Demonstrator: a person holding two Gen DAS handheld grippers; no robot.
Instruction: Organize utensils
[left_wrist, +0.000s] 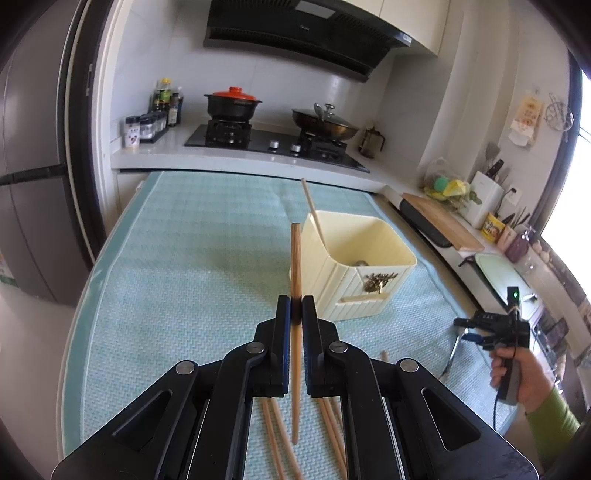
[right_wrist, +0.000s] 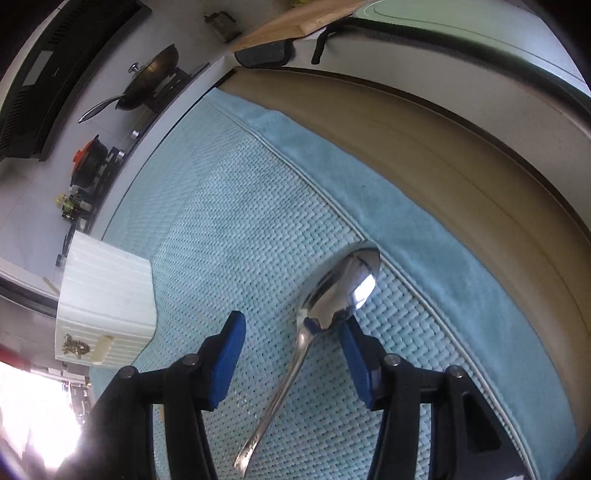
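You're in a home kitchen, no question. There's a gas hob (left_wrist: 273, 142) with a red-lidded clay pot (left_wrist: 232, 103) and a wok (left_wrist: 325, 123) on it, and a black range hood (left_wrist: 295, 33) above. Sauce bottles (left_wrist: 168, 99) and spice jars (left_wrist: 142, 129) sit beside the hob, a cutting board (left_wrist: 441, 221) lies on the counter, and you've got a fridge (left_wrist: 33, 177) off to the side.

Bright daylight, blown-out window glare, heavy fisheye edge distortion.
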